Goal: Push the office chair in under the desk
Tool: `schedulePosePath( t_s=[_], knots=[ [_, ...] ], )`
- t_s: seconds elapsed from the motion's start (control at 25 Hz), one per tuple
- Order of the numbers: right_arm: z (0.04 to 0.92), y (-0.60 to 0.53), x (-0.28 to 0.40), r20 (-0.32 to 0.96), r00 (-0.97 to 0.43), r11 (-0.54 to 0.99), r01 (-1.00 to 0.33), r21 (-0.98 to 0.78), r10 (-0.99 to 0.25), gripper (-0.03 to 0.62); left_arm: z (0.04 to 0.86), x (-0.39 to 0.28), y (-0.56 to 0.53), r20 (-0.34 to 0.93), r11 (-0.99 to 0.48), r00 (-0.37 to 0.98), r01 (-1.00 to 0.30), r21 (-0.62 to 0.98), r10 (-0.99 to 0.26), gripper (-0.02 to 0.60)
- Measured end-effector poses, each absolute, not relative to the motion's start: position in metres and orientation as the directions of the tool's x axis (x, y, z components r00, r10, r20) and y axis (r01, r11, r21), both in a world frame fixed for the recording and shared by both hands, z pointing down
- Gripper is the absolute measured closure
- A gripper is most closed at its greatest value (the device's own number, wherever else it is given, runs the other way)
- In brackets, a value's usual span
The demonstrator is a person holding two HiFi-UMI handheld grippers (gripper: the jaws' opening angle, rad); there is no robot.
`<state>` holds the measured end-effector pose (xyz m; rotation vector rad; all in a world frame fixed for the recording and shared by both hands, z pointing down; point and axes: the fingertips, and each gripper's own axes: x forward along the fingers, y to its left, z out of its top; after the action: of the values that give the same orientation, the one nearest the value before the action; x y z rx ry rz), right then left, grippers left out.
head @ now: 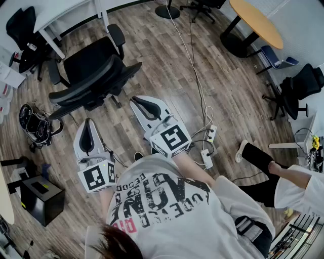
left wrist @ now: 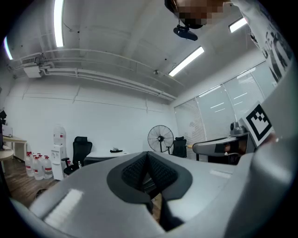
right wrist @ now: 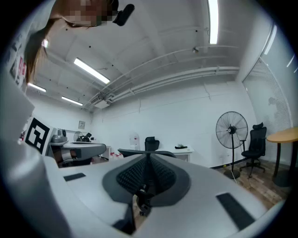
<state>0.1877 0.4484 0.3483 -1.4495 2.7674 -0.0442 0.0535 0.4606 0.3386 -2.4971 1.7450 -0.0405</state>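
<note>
Pointing level, the left hand-held gripper (head: 88, 123) and the right hand-held gripper (head: 135, 101) each have their jaws pressed together on nothing. The black office chair (head: 93, 76) stands just ahead of both tips, its backrest turned toward them. From above it seems apart from them, though that is hard to judge. The white worktop (head: 66, 12) lies beyond the chair, ahead and leftward of the left hand-held gripper.

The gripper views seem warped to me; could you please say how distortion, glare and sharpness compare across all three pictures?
Head view: fisheye bends the floor planks, light is even, office chair sharp. Left gripper view: dark round vignette, ceiling light strips blown out. Right gripper view: same vignette and glare, standing fan crisp.
</note>
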Motion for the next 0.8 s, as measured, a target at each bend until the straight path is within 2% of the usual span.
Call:
schedulePosePath(
  t_s=[0.4, 0.8],
  knots=[
    [0.345, 0.448, 0.181, -0.010, -0.554, 0.554, -0.833, -0.011, -0.833, 0.560, 0.339, 0.043, 0.459, -0.052, -0.346, 0.349, -0.936, -0.071, -0.936, 0.569],
    [0.329, 0.451, 0.162, -0.096, -0.574, 0.580, -0.814, -0.040, -0.813, 0.560, 0.338, 0.021, 0.459, -0.079, -0.382, 0.384, -0.923, -0.046, -0.920, 0.569]
  ],
)
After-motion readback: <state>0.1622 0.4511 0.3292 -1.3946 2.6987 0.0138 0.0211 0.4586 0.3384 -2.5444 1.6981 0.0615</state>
